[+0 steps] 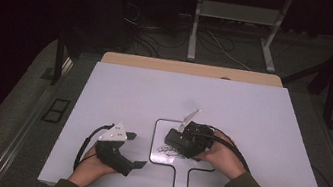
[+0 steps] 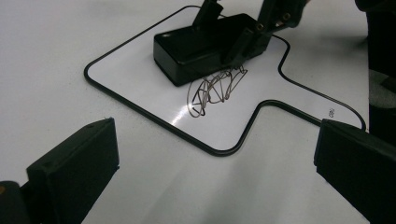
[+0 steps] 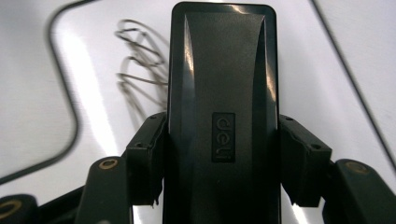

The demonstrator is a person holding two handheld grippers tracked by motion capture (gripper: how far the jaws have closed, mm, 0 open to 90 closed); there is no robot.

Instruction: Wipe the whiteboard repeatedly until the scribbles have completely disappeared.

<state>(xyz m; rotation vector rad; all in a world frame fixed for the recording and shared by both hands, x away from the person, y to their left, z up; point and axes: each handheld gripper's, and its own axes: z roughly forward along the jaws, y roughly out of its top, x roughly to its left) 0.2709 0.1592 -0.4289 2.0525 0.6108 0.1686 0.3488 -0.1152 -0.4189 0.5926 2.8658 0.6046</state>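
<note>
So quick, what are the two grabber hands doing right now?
Left gripper: open, holding nothing.
Right gripper: shut on the black rectangular plastic eraser, which sits on the small white handled whiteboard beside the scribble.

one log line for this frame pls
right gripper: shut on eraser | eraser: on whiteboard, beside scribble | left gripper: open, idle

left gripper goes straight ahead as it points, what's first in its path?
Probably the small whiteboard lying flat ahead of the open left gripper, near its scribble; the black eraser lies beyond. Depth unclear.
</note>
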